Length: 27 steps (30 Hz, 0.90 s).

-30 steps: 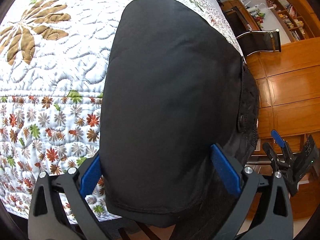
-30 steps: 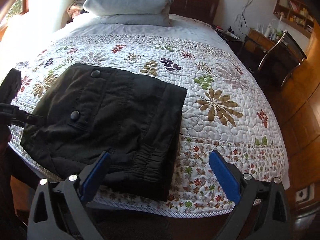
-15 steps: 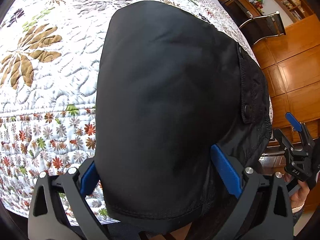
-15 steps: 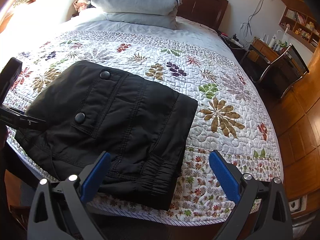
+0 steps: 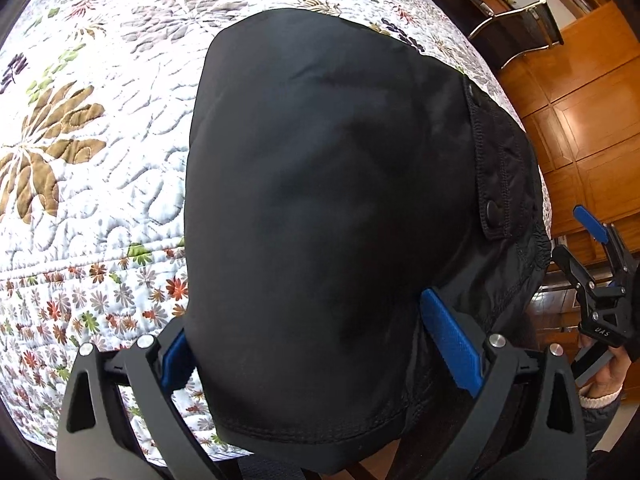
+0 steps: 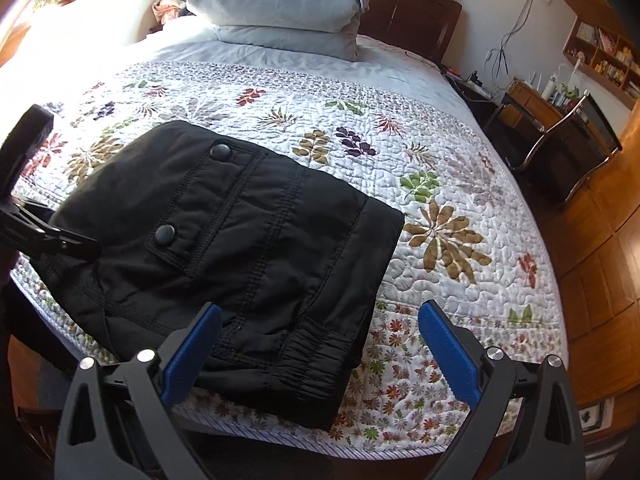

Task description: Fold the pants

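Black pants lie folded into a thick rectangle on the floral quilt, near the bed's foot edge. A pocket flap with two snap buttons faces up. In the left wrist view the pants fill the middle. My left gripper is open, its blue pads on either side of the fold's near end, which drapes between them. My right gripper is open and empty, just off the elastic waistband corner. The right gripper also shows in the left wrist view, and the left gripper in the right wrist view.
Stacked pillows lie at the headboard. A chair and a desk stand right of the bed on wooden floor. The bed's foot edge is right below the grippers.
Both grippers have shifted slightly relative to the bed; the views show more quilt beyond the pants. The pants have stayed folded in place. Both jaws stay open.
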Motion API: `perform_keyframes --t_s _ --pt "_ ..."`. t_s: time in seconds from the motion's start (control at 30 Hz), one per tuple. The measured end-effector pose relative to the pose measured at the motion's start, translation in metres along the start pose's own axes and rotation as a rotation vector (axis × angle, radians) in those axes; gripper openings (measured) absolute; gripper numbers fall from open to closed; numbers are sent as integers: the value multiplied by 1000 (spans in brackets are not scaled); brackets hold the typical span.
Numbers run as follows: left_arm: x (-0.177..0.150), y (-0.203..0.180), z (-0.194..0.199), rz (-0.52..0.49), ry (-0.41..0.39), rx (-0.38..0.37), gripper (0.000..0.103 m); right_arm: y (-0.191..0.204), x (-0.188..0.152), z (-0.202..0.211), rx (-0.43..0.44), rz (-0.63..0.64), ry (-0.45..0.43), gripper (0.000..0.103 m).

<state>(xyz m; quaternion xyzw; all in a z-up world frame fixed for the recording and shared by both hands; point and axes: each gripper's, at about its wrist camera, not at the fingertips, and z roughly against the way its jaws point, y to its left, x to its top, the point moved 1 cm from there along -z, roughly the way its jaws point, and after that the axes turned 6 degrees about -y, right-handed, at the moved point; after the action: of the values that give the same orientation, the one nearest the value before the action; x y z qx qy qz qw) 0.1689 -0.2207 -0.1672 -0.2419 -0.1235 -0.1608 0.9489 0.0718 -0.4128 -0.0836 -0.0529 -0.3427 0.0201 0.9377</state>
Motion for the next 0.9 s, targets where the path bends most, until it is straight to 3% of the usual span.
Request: perform_keyframes --t_s 0.23,0.3,0.47,0.6,0.9 --pt "21 1 -15 31 31 -37 99 -71 -27 -38 250 -432 141 99" --pt "26 -2 -19 30 33 -40 99 -81 -37 -54 282 -499 189 99" --pt "30 -11 -24 24 41 -53 99 -89 -54 -87 459 -630 239 99" --pt "31 -9 -24 17 50 -61 99 -88 -63 -101 504 -679 252 100" --pt "45 -6 -30 6 59 -78 97 -75 -72 -94 597 -631 247 100"
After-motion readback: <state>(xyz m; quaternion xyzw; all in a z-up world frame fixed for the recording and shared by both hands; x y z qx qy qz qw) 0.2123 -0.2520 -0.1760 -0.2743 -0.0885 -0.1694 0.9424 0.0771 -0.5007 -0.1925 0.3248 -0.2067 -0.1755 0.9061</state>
